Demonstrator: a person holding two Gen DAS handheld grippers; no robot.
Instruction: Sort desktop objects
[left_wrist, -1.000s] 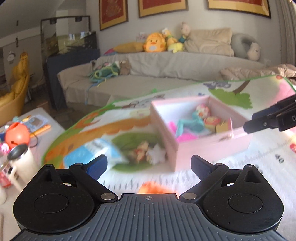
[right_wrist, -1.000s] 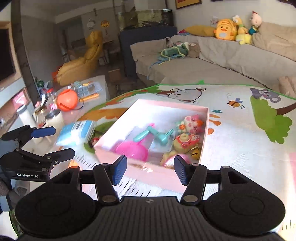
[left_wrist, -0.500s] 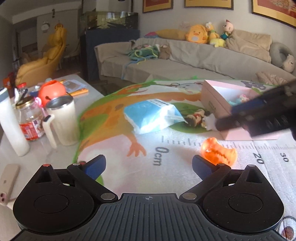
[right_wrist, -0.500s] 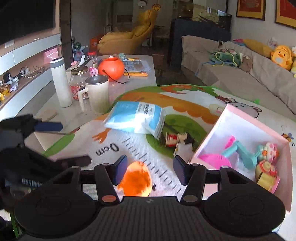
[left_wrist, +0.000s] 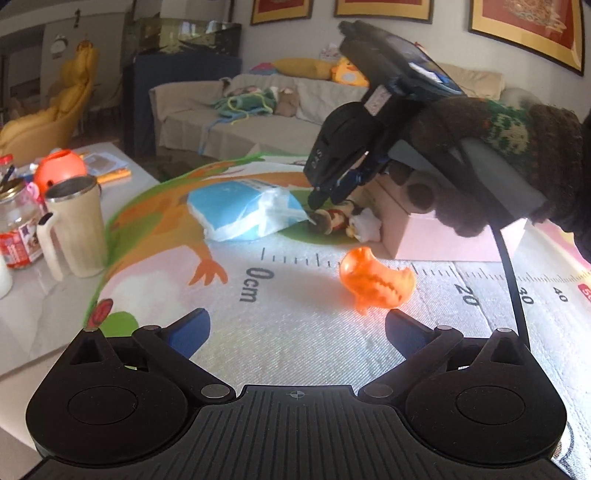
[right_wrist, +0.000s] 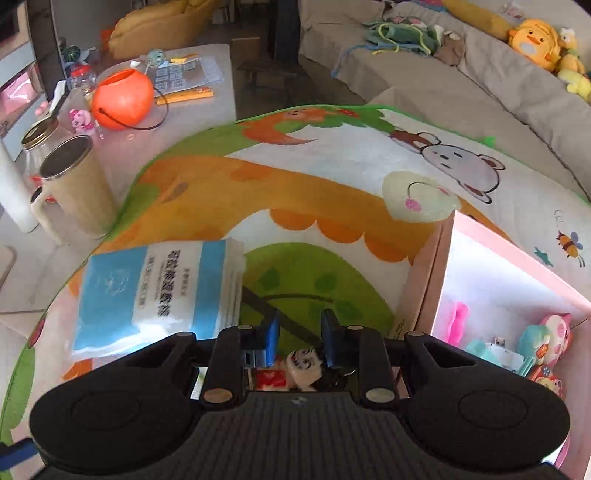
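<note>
While the left gripper (left_wrist: 295, 321) hangs over the play mat (left_wrist: 295, 332) with its jaws spread wide, having just been opening, nothing lies between them. A translucent orange toy (left_wrist: 373, 284) sits just beyond its right finger, on the printed ruler reading "0cm", "20", "40".

A blue-and-white tissue pack (right_wrist: 155, 295) crowds the small doll (right_wrist: 303, 365) on one side and the pink box (right_wrist: 424, 288) on the other. A steel-rimmed mug (right_wrist: 74, 184) and an orange bucket (right_wrist: 122, 98) stand on the table (right_wrist: 184, 122) beyond. The pack's print is too small to read.

The right gripper (right_wrist: 300, 325), in a knit-gloved hand (left_wrist: 498, 147), points down at the doll. Its jaws have just been closing and are drawn together. The doll's head shows low between the fingers, but whether they pinch it cannot be told.
</note>
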